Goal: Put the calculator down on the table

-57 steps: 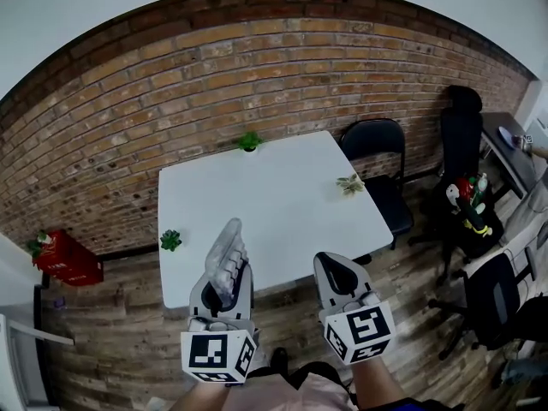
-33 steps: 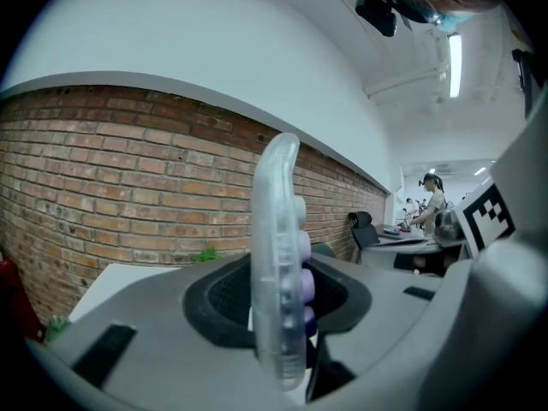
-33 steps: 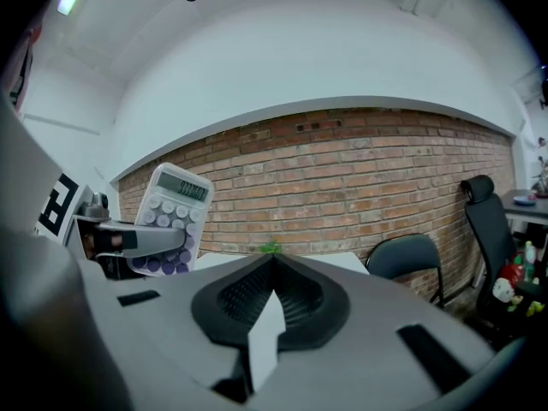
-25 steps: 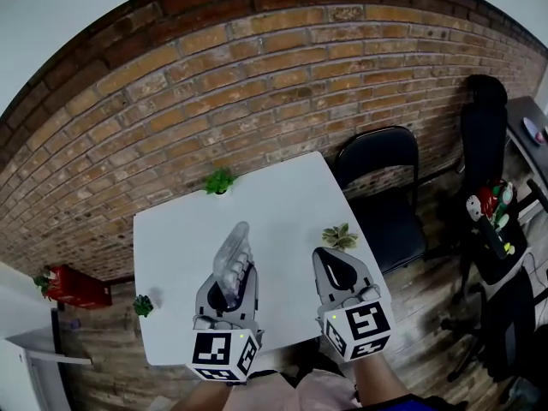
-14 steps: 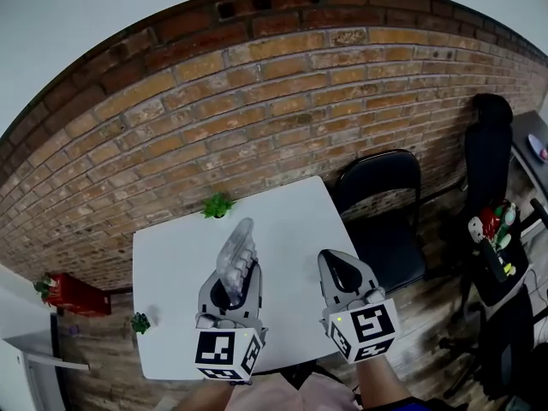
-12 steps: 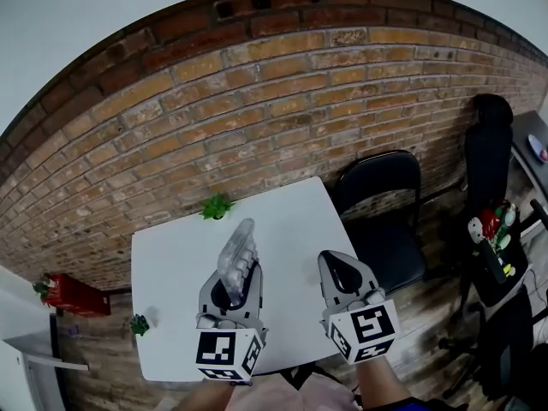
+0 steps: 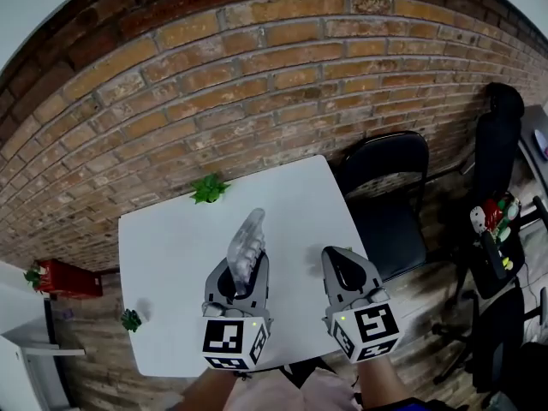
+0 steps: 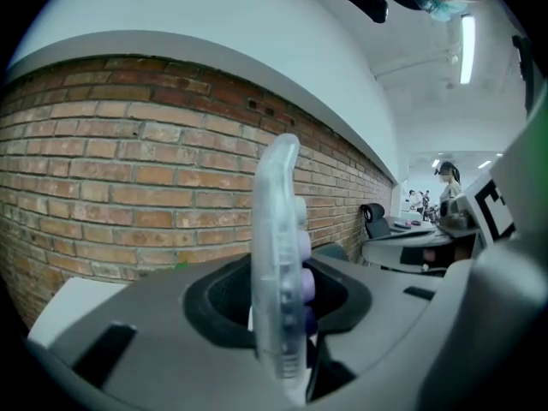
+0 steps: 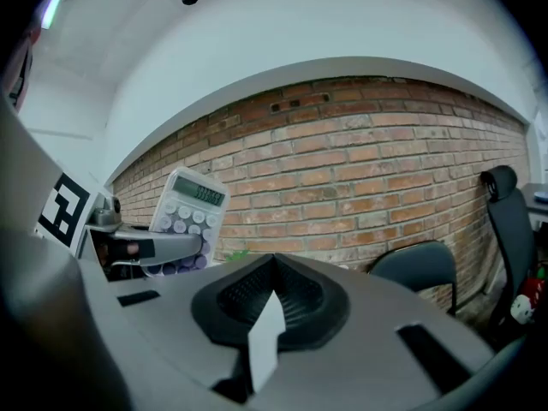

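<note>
A pale, see-through calculator (image 7: 248, 245) with lilac keys stands on edge in my left gripper (image 7: 243, 269), which is shut on its lower part. Both hang over the near half of the white table (image 7: 171, 247). The left gripper view has the calculator (image 8: 278, 255) edge-on between the jaws, keys to the right. My right gripper (image 7: 341, 262) is beside it on the right, over the table's near right part, shut with nothing in it. From the right gripper view the calculator (image 9: 185, 216) shows its display and keys at left, beyond my shut right gripper (image 9: 272, 294).
A small green plant (image 7: 208, 188) stands at the table's far edge and another (image 7: 130, 319) at its left edge. A black chair (image 7: 385, 187) is close on the right. A brick wall (image 7: 257, 67) runs behind. A red box (image 7: 56, 278) sits on the floor at left.
Both grippers have moved forward and slightly down over the table, which now lies closer beneath them. The calculator stays gripped in the left one; the right one stays shut.
</note>
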